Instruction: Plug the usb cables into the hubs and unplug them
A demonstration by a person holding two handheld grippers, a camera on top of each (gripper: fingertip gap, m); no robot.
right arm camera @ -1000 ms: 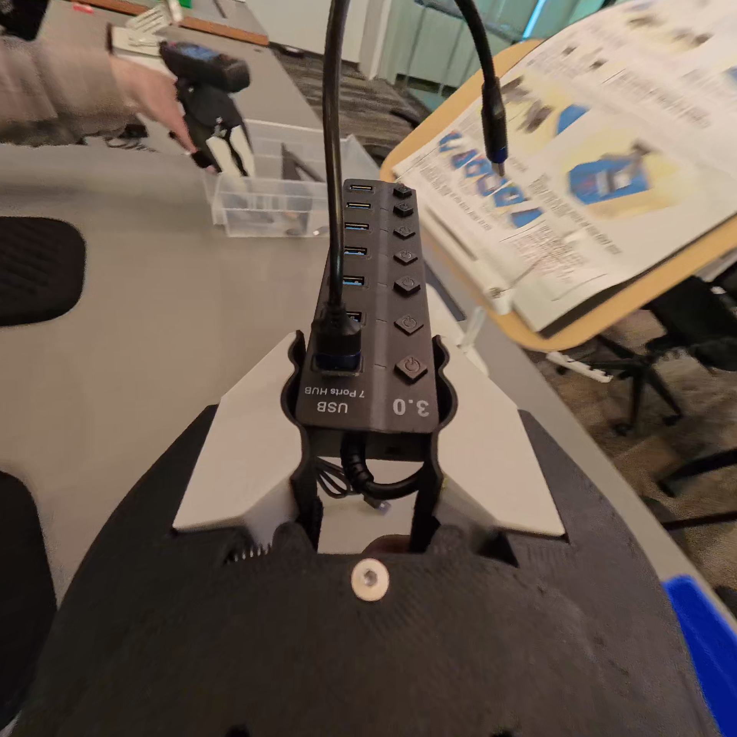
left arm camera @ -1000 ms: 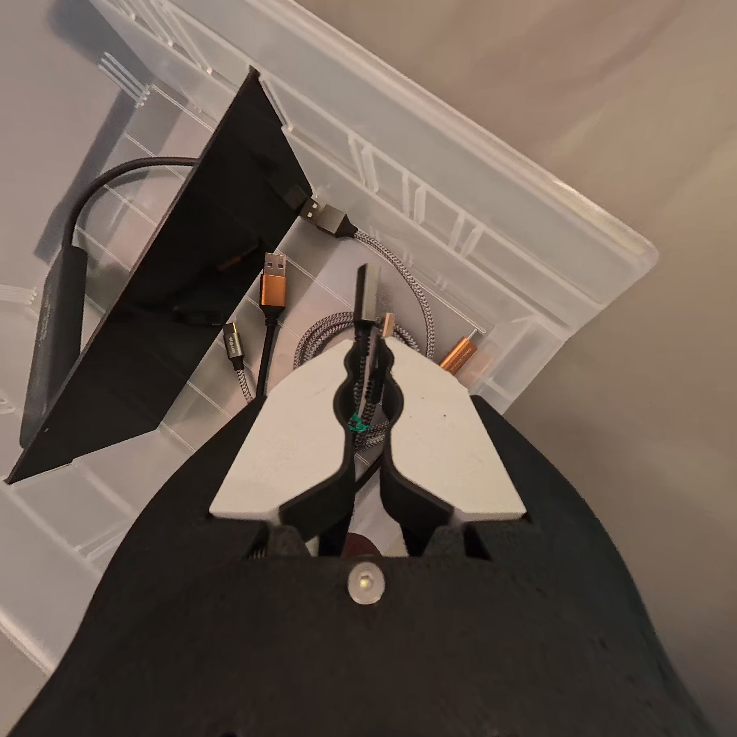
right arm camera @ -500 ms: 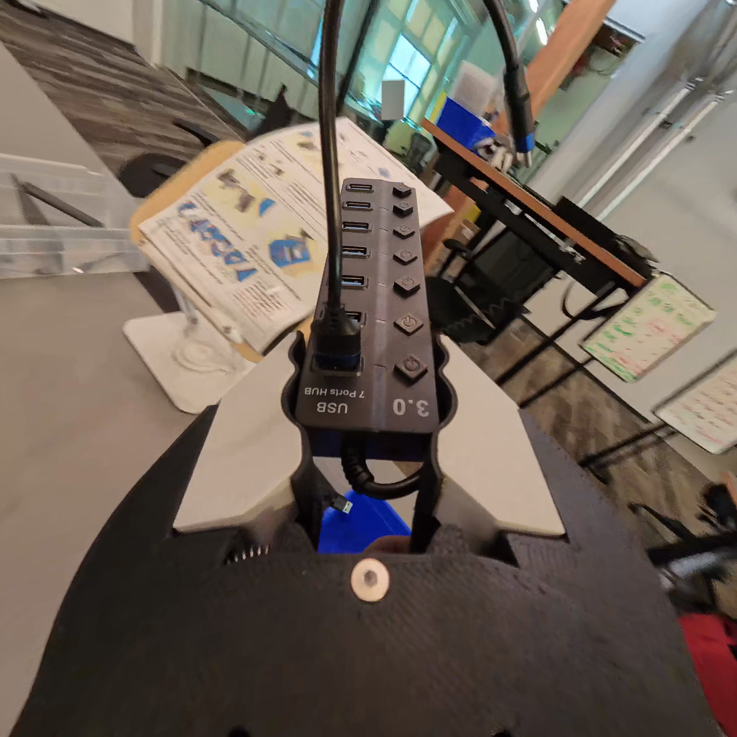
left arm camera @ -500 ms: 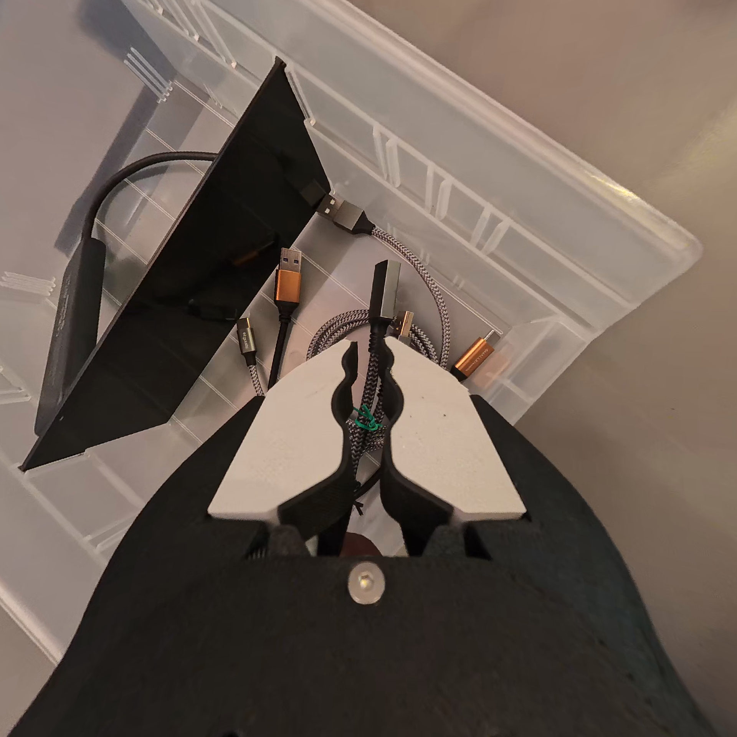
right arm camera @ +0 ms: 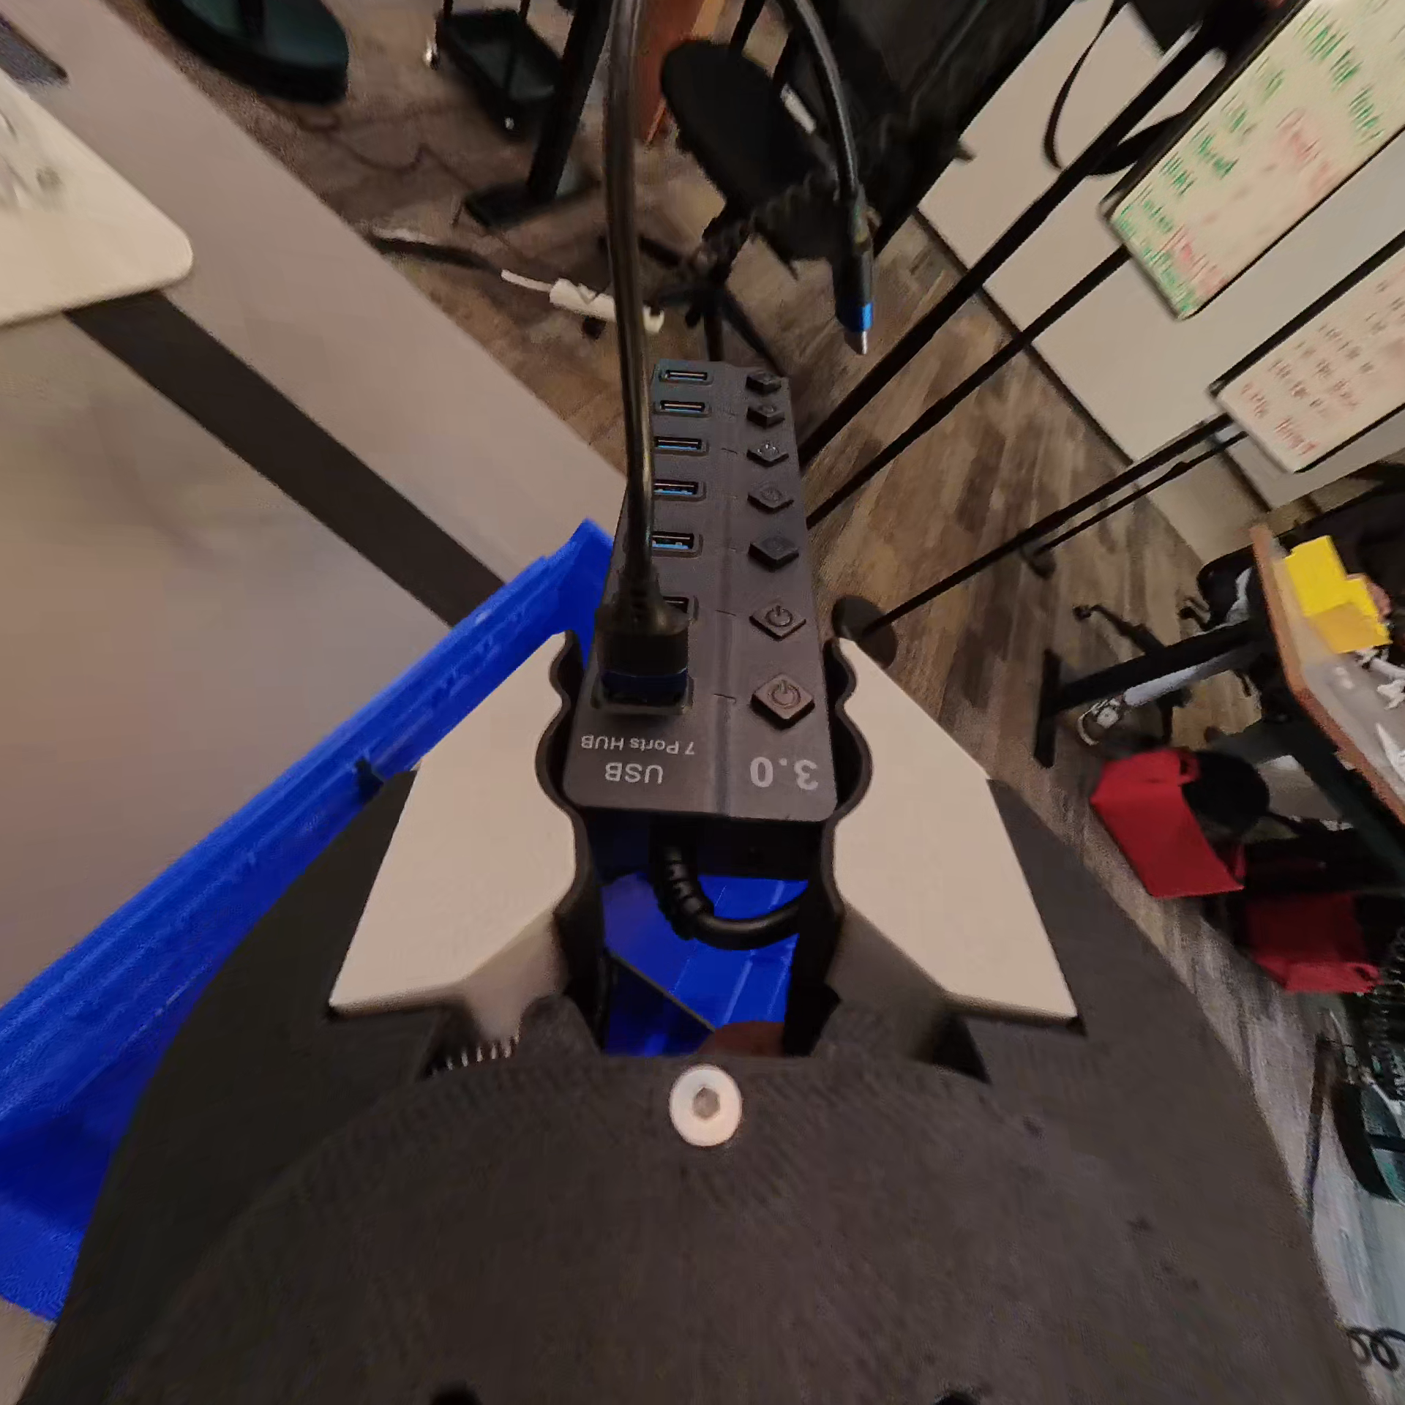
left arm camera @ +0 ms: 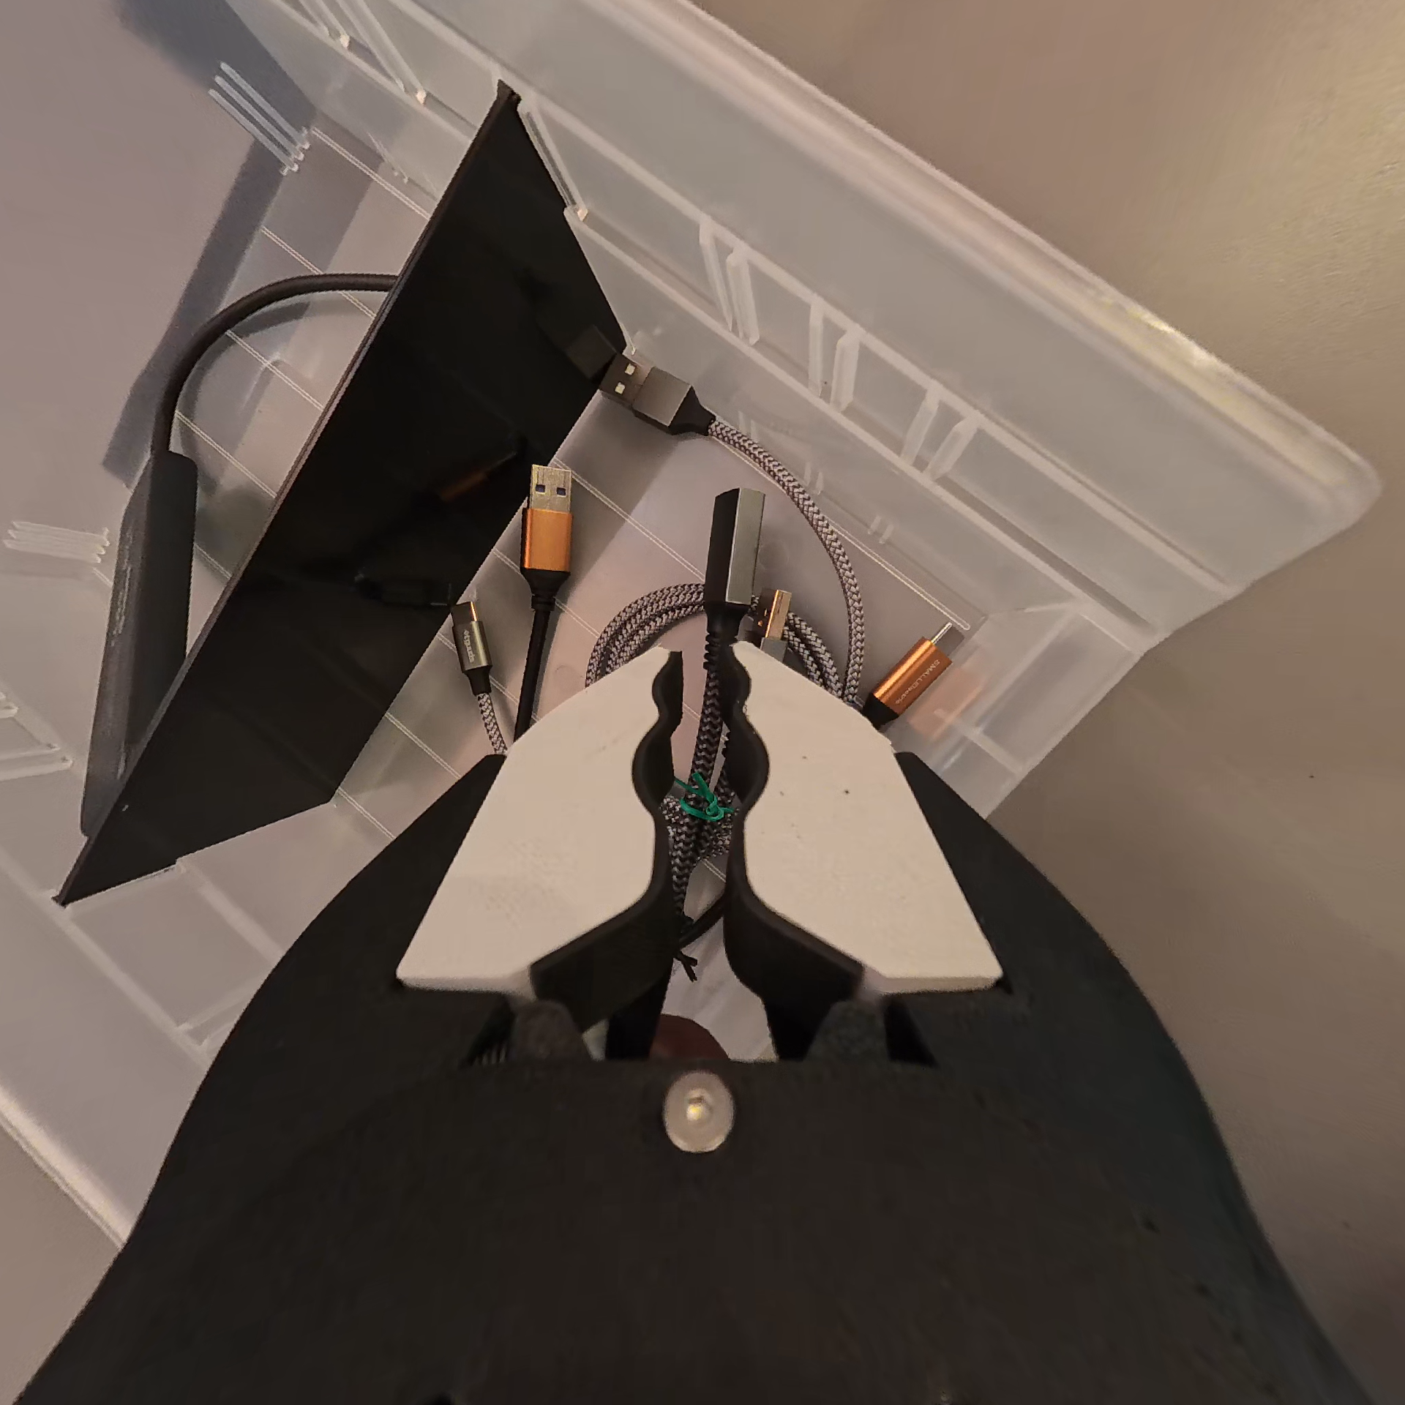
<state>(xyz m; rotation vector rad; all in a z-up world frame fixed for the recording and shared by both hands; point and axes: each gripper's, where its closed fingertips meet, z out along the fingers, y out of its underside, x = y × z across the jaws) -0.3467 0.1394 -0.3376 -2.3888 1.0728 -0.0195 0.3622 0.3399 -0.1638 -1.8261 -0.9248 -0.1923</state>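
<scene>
In the left wrist view my left gripper [left arm camera: 705, 658] is shut on a grey braided USB cable [left arm camera: 707, 734]. Its grey plug [left arm camera: 734, 551] sticks up past the fingertips, over a clear plastic bin [left arm camera: 988, 426]. Loose cables lie in the bin: an orange USB-A plug [left arm camera: 546, 528], an orange USB-C plug [left arm camera: 908, 680], a grey USB-A plug [left arm camera: 658, 391]. In the right wrist view my right gripper [right arm camera: 703, 661] is shut on a black seven-port USB hub [right arm camera: 715, 578]. A black cable [right arm camera: 635, 426] is plugged into its nearest port; its free blue-tipped end [right arm camera: 855, 304] dangles beyond.
A black divider panel [left arm camera: 342, 547] stands tilted in the clear bin, with a flat black hub [left arm camera: 141, 608] and its cord behind it. A blue bin [right arm camera: 251, 829] sits on the grey table [right arm camera: 190, 578] under my right gripper. Chairs, whiteboards and red bags stand on the floor beyond. Across from one pair of fingers to the other is roughly 75 cm. The left tips stand about 5 cm off the orange USB-C plug [left arm camera: 908, 680].
My right gripper has swung the hub rightwards, away from the magazine stand, to over the blue bin at the table edge. My left gripper has shifted only slightly over the clear bin, still holding the cable.
</scene>
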